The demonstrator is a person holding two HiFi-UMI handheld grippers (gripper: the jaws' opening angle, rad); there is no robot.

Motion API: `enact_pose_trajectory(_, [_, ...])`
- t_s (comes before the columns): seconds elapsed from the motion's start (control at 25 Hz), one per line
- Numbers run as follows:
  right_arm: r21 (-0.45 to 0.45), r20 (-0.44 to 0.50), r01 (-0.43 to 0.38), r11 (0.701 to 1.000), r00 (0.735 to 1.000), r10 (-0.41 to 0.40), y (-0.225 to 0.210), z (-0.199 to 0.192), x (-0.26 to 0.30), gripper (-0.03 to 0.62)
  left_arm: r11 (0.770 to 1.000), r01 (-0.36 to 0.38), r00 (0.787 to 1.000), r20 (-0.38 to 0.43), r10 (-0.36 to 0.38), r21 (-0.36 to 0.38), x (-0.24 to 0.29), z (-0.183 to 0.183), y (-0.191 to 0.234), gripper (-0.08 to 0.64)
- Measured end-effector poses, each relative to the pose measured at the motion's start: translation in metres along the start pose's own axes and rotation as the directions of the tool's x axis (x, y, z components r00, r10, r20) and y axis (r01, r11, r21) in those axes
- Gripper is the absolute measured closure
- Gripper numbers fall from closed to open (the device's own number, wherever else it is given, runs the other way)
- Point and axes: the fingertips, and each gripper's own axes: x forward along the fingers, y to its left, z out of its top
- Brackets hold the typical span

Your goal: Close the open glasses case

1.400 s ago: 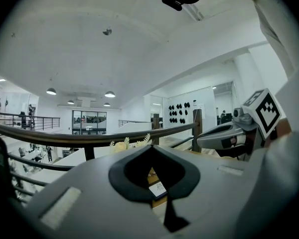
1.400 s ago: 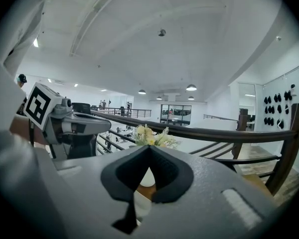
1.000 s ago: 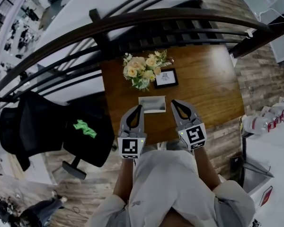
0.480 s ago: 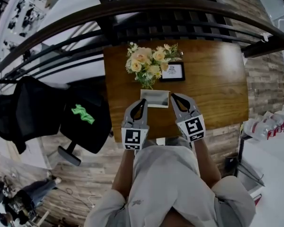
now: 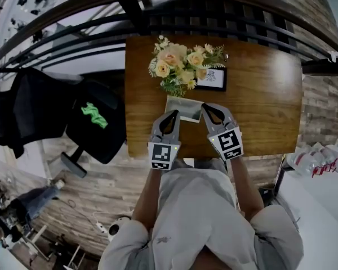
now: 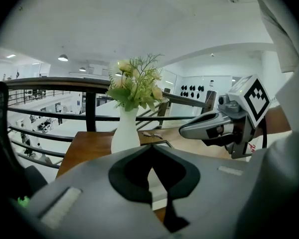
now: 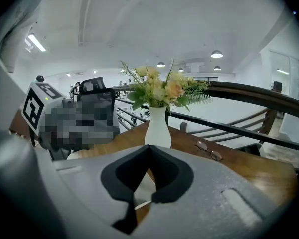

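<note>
In the head view, the open glasses case [image 5: 184, 108] is seen lying on the wooden table [image 5: 259, 111], just in front of the vase of flowers [image 5: 183, 66] and near a small framed card [image 5: 211, 79]. The left gripper [image 5: 172, 116] and the right gripper [image 5: 206, 110] are held at the case's 2 near corners, 1 on each side. Whether either tip touches the case cannot be told from this height. The case is not yet shut, so the approach is judged to be the step in hand.

In the left gripper view, the 2 jaws are pressed together at their tips with nothing clamped. A pale surface, probably the case, is glimpsed through the gap behind them.

In the right gripper view, the jaws are likewise clenched on nothing. A pair of glasses [image 7: 209, 151] is seen on the table beside the vase, outside the case.

For the next move, the lid would have to be pushed over with 1 closed tip while the base is steadied by the other, until it seats.
</note>
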Motion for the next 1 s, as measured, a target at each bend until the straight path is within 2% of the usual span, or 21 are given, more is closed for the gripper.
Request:
enact_pose_trajectory(0.56, [-0.019,-0.114,-0.102,0.995,0.989,0.099,-0.006,-0.039,0.039,0.589,0.997,-0.048,0.995,-0.088,0.043,-0.057,0.031,-0.045,0.000,0.540])
enact_pose_trajectory(1.0, [-0.034,-0.170,-0.147,0.989,0.976,0.139,-0.009,-0.060,0.063,0.589,0.994,-0.070,0.991,-0.116,0.060,-0.082,0.049,-0.069,0.004,0.540])
